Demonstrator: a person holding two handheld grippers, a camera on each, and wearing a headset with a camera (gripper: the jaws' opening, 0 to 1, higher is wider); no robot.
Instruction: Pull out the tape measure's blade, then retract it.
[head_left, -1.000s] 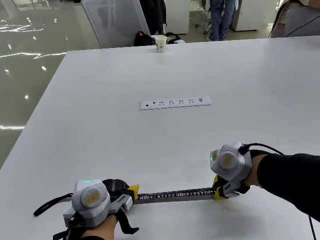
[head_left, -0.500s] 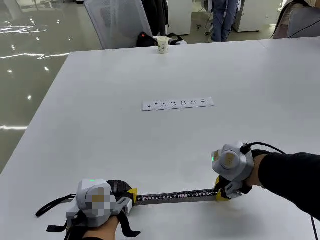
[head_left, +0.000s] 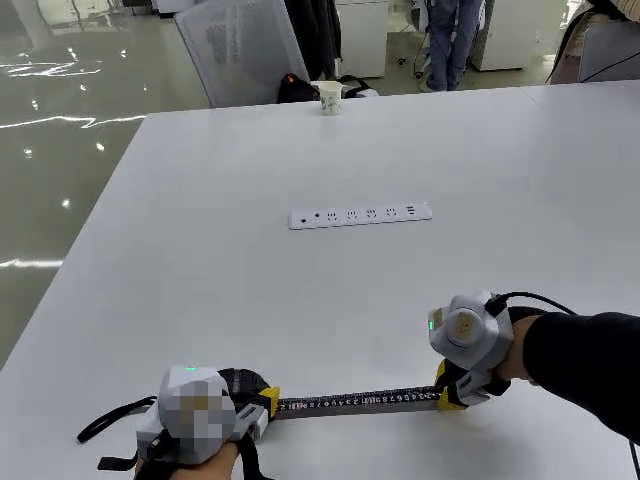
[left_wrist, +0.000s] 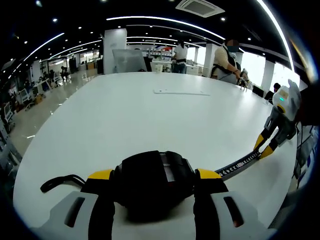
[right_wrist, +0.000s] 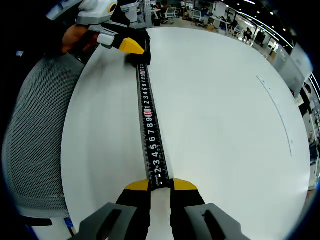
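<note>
Head view: the tape measure case (head_left: 240, 384) lies near the table's (head_left: 300, 150) front edge, in the left tool (head_left: 262, 405). The blade (head_left: 355, 403) extends flat to the right tool (head_left: 450, 398).
Left gripper view: the jaws clamp the black case.
Right gripper view: the jaws pinch the blade end.

Bright, even overhead light fills the scene. Long ceiling strips (left_wrist: 165, 20) arc across the left gripper view from 10 to 2 o'clock, and the white tabletop (head_left: 400, 130) looks nearly blown out, with only faint, soft shadows. The glossy floor (head_left: 60, 120) at 10 o'clock in the head view carries streaks of glare. Both gripper views bow straight lines toward their edges — yet the blade (right_wrist: 150, 125) numerals are sharp.
</note>
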